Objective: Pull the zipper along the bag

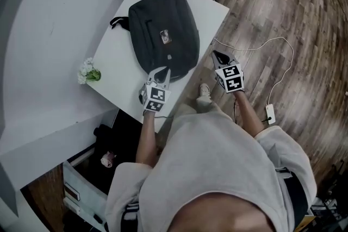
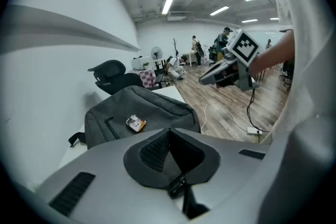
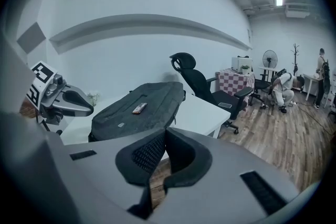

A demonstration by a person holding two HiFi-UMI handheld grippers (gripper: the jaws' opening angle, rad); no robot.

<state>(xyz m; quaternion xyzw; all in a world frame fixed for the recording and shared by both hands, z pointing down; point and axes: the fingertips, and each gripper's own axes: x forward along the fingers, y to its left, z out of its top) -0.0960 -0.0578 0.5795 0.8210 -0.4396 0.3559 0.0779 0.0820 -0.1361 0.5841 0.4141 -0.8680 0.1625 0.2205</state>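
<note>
Left gripper (image 1: 165, 71) and right gripper (image 1: 216, 54) are both closed and empty; arriving still closed, either 1 could shove the bag (image 1: 163, 30) and miss its zipper.

L gripper (image 2: 169, 131): jaws together, nothing btwn them, pointing toward a dark grey backpack (image 2: 139, 110) lying flat on a white table (image 2: 170, 93). Small orange/white tag (image 2: 136, 123) on backpack's top face. R gripper (image 2: 203, 80) hangs to the right over wood floor (image 2: 231, 102), marker cube up. Black office chair (image 2: 107, 72) behind backpack. White cable (image 2: 218, 113) on floor.
</note>
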